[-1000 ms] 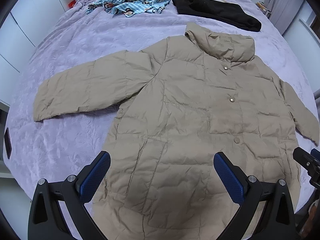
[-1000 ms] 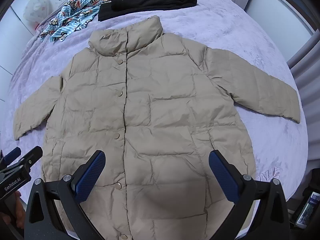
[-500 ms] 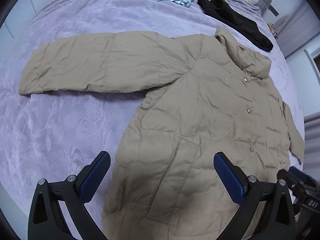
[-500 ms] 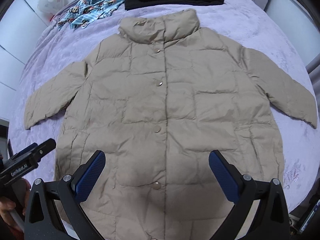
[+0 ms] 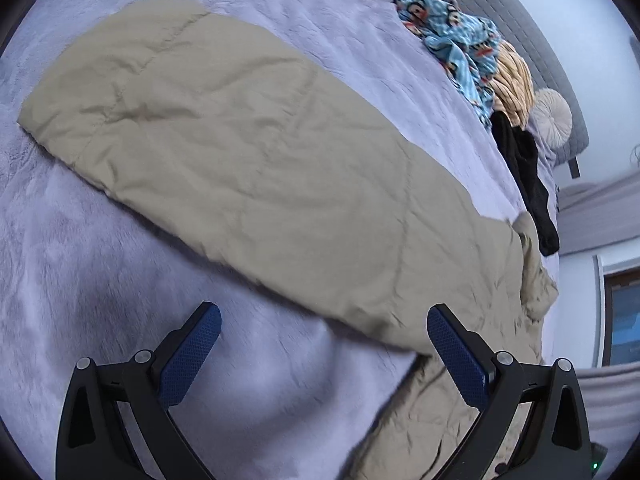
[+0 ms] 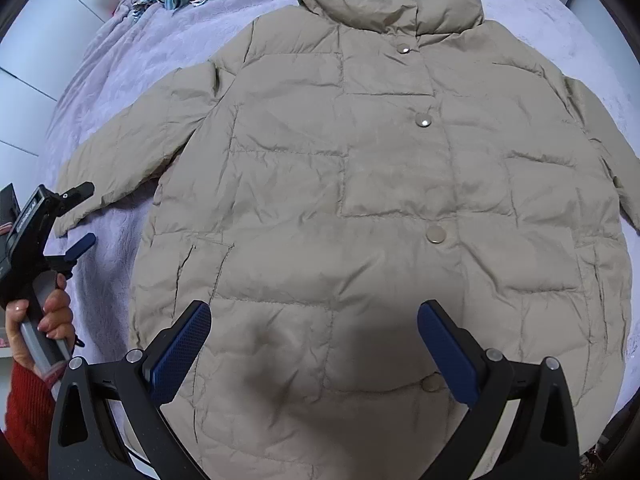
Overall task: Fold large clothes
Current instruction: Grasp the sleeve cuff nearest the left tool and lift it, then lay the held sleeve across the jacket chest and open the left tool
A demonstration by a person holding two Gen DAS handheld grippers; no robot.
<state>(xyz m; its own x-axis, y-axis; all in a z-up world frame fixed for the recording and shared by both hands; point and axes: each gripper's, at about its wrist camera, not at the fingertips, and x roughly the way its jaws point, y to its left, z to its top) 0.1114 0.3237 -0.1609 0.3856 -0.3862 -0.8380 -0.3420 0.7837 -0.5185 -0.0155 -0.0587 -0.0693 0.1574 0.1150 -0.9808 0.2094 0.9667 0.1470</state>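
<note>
A beige puffer jacket (image 6: 360,184) lies flat and buttoned, front up, on a lavender bedspread (image 6: 132,68), with its collar at the far side. Its left sleeve (image 5: 248,160) stretches out sideways and fills the left wrist view. My left gripper (image 5: 320,340) is open low over the bedspread, just short of the sleeve's lower edge, nothing between its fingers. It also shows at the left of the right wrist view as the left gripper (image 6: 78,212), held by a hand in a red sleeve beside the cuff. My right gripper (image 6: 316,340) hangs open above the jacket's lower front.
A blue cartoon-print garment (image 5: 448,36), a yellow striped garment (image 5: 512,80) and a black garment (image 5: 528,184) lie along the head of the bed. A round cushion (image 5: 552,116) rests by the grey headboard. White cupboard doors (image 6: 24,80) stand left of the bed.
My left gripper has swung left and dropped close to the outstretched sleeve, which now fills its view. My right gripper has moved lower and closer over the jacket's front. Both stay open.
</note>
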